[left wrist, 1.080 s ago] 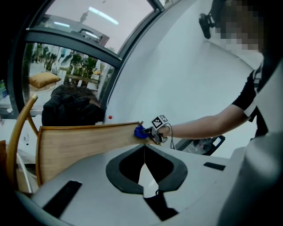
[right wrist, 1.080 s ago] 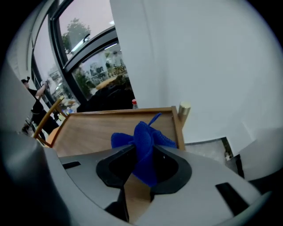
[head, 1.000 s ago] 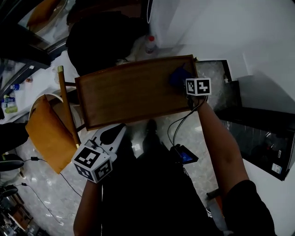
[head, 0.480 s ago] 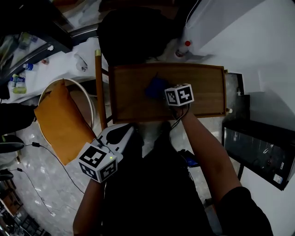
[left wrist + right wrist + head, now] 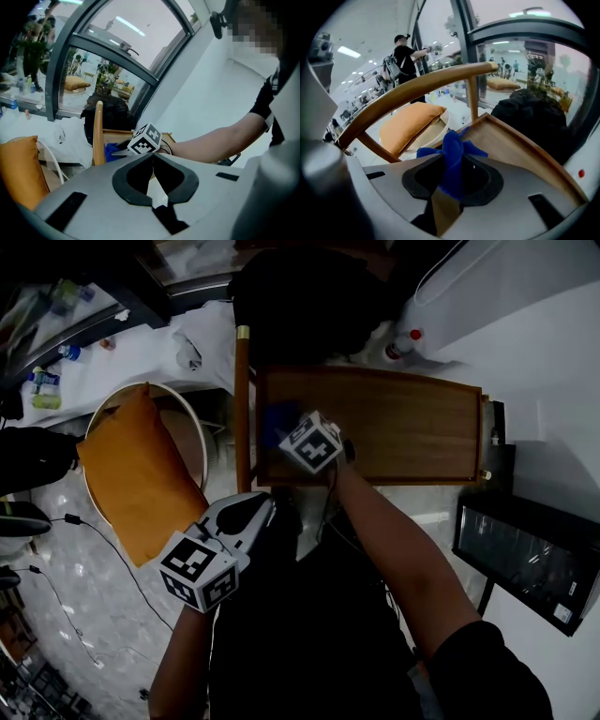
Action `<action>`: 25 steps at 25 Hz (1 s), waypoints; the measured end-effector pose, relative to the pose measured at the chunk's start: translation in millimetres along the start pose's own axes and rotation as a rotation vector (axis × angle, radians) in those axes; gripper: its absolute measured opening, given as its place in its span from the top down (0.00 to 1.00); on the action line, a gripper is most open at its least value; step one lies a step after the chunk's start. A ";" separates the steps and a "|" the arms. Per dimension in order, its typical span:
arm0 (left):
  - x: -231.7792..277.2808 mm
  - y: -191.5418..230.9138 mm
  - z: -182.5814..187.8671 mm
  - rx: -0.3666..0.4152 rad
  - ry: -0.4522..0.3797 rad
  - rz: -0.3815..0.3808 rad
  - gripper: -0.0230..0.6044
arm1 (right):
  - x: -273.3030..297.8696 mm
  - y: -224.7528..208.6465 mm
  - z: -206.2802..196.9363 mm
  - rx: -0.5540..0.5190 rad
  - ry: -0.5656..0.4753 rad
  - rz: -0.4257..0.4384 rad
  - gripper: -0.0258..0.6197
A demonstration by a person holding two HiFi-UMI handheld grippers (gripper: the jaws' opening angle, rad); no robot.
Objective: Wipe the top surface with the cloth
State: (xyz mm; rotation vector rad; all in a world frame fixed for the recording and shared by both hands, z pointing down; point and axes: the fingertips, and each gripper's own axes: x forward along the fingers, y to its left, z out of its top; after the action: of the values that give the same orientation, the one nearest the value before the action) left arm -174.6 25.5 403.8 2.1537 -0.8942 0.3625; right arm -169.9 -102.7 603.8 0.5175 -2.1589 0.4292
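Note:
The wooden table top (image 5: 412, 427) lies lengthwise ahead of me, with a raised rim. A blue cloth (image 5: 277, 419) is bunched on its left end, and my right gripper (image 5: 291, 429) is shut on it, marker cube up. In the right gripper view the blue cloth (image 5: 453, 157) sticks up between the jaws, just above the wooden top (image 5: 511, 145) near its corner. My left gripper (image 5: 261, 504) hangs below the table's near edge, off the top. In the left gripper view its tips (image 5: 152, 155) meet with nothing between them.
A round chair with an orange cushion (image 5: 136, 474) stands left of the table, and its curved wooden back rail (image 5: 417, 86) runs close to the table's left end. A black bag (image 5: 534, 117) sits behind the table. A dark cabinet (image 5: 525, 549) stands at the right.
My right gripper has swept the blue cloth from the right end of the wooden top to its left end. The left gripper has stayed low in front of me.

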 end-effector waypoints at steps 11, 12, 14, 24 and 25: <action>16.4 -9.7 -2.9 -0.001 0.022 -0.035 0.94 | 5.9 3.2 -3.5 -0.053 0.066 0.039 0.78; 19.9 -13.9 -1.4 0.004 0.023 -0.039 0.94 | 1.4 -0.3 -8.9 -0.054 0.067 0.036 0.78; 28.1 -21.5 0.7 0.013 0.028 -0.044 0.94 | -8.5 -8.3 -21.1 -0.056 0.070 0.026 0.78; 93.9 -76.8 -1.9 0.034 0.076 -0.106 0.94 | -74.5 -72.3 -100.3 -0.013 0.086 -0.036 0.78; 101.2 -84.7 -1.5 0.040 0.082 -0.116 0.94 | -82.6 -79.6 -110.1 -0.010 0.091 -0.043 0.78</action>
State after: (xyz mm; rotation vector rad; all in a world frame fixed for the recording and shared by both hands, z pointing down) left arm -43.0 17.1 410.1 2.1992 -0.7179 0.4106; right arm -11.0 -101.3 610.3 0.5279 -2.0582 0.4102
